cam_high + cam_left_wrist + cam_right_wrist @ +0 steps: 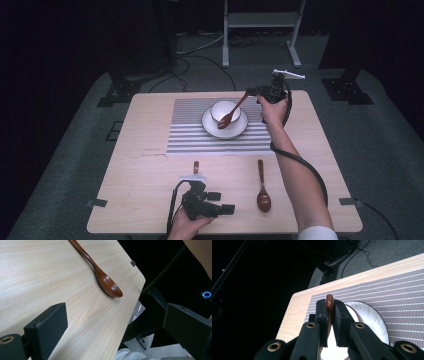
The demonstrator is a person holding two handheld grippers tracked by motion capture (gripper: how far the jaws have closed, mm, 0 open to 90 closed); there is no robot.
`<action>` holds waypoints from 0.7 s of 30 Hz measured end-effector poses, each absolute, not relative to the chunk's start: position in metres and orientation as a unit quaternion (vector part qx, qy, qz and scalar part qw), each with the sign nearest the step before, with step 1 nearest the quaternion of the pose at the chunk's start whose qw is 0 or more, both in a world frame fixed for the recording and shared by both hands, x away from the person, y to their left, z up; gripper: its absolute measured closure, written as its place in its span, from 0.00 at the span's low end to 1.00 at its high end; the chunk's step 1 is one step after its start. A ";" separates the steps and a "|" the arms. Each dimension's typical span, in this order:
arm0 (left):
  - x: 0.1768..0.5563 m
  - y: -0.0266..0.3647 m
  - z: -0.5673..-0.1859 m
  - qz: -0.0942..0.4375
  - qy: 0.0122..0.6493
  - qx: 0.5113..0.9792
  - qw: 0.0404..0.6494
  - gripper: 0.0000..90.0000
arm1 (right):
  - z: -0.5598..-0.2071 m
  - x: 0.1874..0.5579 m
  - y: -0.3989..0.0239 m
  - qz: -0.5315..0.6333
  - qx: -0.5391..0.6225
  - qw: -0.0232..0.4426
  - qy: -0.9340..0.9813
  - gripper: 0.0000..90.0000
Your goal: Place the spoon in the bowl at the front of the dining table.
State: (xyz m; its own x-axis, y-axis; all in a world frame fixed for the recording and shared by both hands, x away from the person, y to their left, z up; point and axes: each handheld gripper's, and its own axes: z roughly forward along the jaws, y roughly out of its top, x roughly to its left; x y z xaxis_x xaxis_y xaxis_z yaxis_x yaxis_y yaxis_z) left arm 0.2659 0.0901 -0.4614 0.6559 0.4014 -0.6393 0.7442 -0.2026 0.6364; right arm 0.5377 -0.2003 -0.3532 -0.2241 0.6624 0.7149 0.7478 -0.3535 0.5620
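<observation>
- The right hand-held gripper [256, 92] pinches the handle of a reddish-brown wooden spoon [231, 114], held tilted with its head over the white round bowl [223, 111].
- The bowl sits on a white plate [240, 129], on a grey striped mat [190, 130] on the light wooden desk [140, 175].
- The left hand-held gripper [223, 202], jaws spread and empty, rests near the desk's front edge.
- A second brown wooden spoon [262, 189] lies just beside it.

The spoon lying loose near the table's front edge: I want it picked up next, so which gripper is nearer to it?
Left. The left gripper sits just beside the loose spoon, jaws open. The right gripper is across the table, over the bowl, clamping another spoon.
</observation>
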 end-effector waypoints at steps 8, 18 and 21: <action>0.266 0.090 -0.462 -0.169 0.379 0.757 0.505 0.05 | -0.353 0.541 -0.204 -0.542 -0.633 0.029 -0.552 0.92; 0.266 0.091 -0.461 -0.166 0.379 0.757 0.505 0.05 | -0.352 0.542 -0.207 -0.546 -0.648 0.017 -0.531 0.92; 0.266 0.091 -0.461 -0.166 0.379 0.757 0.506 0.05 | -0.353 0.542 -0.207 -0.545 -0.651 0.014 -0.527 0.92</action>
